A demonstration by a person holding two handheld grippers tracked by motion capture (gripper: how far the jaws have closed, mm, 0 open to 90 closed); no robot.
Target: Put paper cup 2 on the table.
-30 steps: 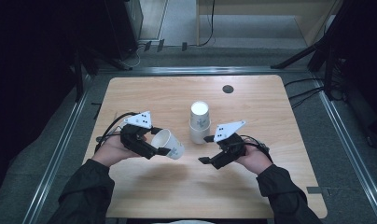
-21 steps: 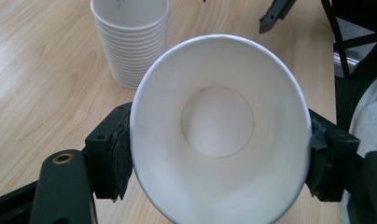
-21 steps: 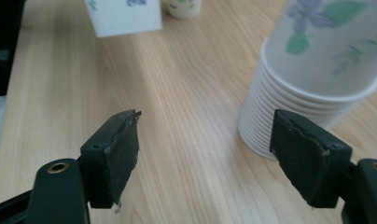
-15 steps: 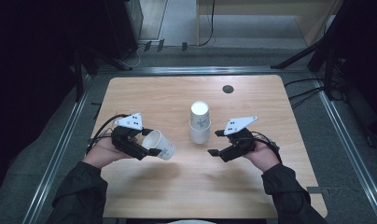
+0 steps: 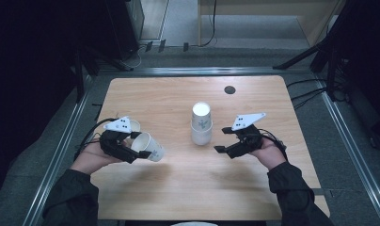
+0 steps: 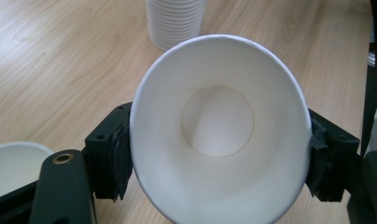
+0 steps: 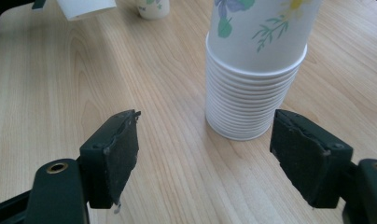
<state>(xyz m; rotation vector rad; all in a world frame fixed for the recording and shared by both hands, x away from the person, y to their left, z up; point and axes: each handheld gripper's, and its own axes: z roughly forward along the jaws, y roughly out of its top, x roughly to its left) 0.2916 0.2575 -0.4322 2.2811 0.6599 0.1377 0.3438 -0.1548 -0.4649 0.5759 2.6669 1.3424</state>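
Separating cups: the left gripper (image 5: 131, 149) is pinching one white paper cup (image 5: 148, 147) sideways in its jaws, clear of the flower-printed stack of paper cups (image 5: 201, 123) at the wooden table (image 5: 178, 197) centre. One upright cup (image 5: 133, 125) is standing already; the stack remains. The right gripper (image 7: 203, 156) view is showing spread, empty jaws beside the stack's ribbed base.

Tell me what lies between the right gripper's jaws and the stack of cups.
Nothing: in the right gripper view, only bare table separates the open right gripper from the stack of cups.
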